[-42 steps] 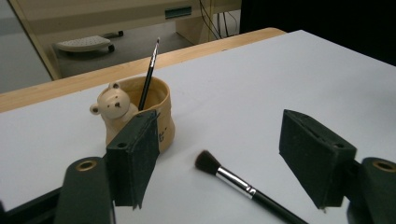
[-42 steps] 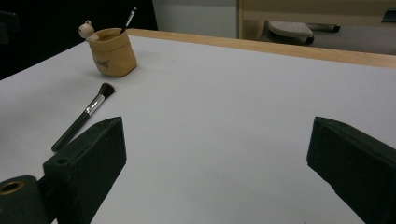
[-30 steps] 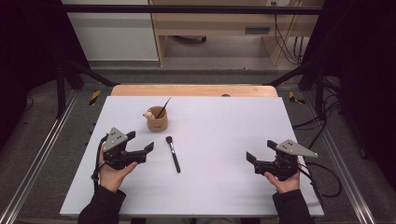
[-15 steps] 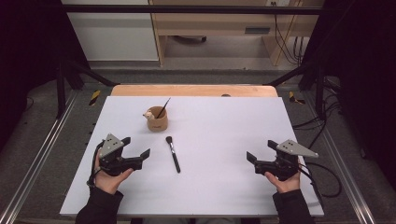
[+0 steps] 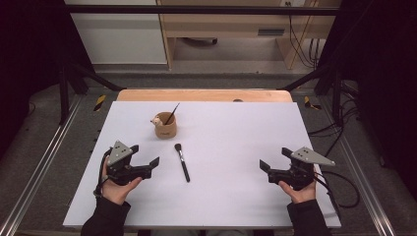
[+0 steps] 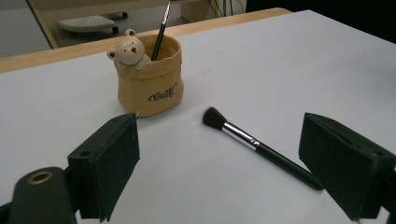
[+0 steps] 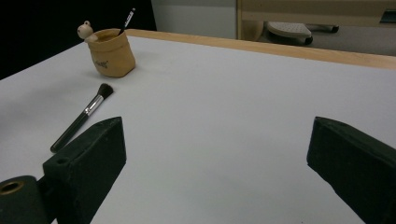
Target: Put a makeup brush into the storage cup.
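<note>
From the high view, the makeup brush (image 5: 182,162) lies flat on the white table (image 5: 236,206), left of its middle and toward the near edge, with the bear-faced holder (image 5: 165,126) just beyond it toward the far edge. Its long axis runs roughly near-to-far, bristles pointing at the holder, handle tip slanting toward the near edge. The left gripper (image 5: 145,166) sits just to the brush's left, jaws aimed across at the handle; the right gripper (image 5: 266,168) is well apart toward the right edge (so the left hand is plainly the nearer one).

In the left gripper view, the jaws stand spread with nothing between them, having just been opening. The brush (image 6: 259,146) lies ahead, crossing diagonally from its bristles near the holder (image 6: 148,81) down toward the right-hand jaw. A thinner brush (image 6: 161,25) stands upright in the holder.

In the right gripper view, the jaws are likewise released and empty. The brush (image 7: 83,115) lies far off to the left, bristles toward the holder (image 7: 111,52).
</note>
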The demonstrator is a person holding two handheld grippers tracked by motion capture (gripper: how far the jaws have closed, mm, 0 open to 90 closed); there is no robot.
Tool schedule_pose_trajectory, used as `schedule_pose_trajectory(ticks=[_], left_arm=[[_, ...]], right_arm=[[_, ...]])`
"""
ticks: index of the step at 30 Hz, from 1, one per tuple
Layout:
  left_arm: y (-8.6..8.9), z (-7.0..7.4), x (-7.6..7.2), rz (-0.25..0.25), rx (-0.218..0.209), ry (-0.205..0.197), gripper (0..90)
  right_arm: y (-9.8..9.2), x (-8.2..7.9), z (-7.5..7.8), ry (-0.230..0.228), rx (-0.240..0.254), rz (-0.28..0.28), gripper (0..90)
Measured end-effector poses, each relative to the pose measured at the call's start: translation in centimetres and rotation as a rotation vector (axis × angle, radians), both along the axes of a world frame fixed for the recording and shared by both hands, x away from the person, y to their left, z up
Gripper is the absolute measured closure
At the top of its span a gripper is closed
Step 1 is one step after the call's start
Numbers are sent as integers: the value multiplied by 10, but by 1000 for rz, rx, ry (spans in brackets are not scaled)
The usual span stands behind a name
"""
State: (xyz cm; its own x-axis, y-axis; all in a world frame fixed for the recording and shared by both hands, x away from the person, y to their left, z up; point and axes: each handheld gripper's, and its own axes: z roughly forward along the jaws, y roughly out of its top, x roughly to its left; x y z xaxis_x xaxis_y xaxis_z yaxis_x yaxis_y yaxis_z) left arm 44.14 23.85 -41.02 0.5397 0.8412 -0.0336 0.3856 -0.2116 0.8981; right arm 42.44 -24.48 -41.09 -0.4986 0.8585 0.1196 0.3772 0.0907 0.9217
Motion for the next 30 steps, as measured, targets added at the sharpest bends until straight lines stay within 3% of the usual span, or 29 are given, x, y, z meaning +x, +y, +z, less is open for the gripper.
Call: schedule_pose_trajectory(ticks=[11,30], left_arm=[[-22,-5,8,-29,22,41,127],[-69,-5,24,-74,59,68,146]], right_arm=[[1,0,-1,1,-11,8,53],[0,-1,0,1,-7,3,53]])
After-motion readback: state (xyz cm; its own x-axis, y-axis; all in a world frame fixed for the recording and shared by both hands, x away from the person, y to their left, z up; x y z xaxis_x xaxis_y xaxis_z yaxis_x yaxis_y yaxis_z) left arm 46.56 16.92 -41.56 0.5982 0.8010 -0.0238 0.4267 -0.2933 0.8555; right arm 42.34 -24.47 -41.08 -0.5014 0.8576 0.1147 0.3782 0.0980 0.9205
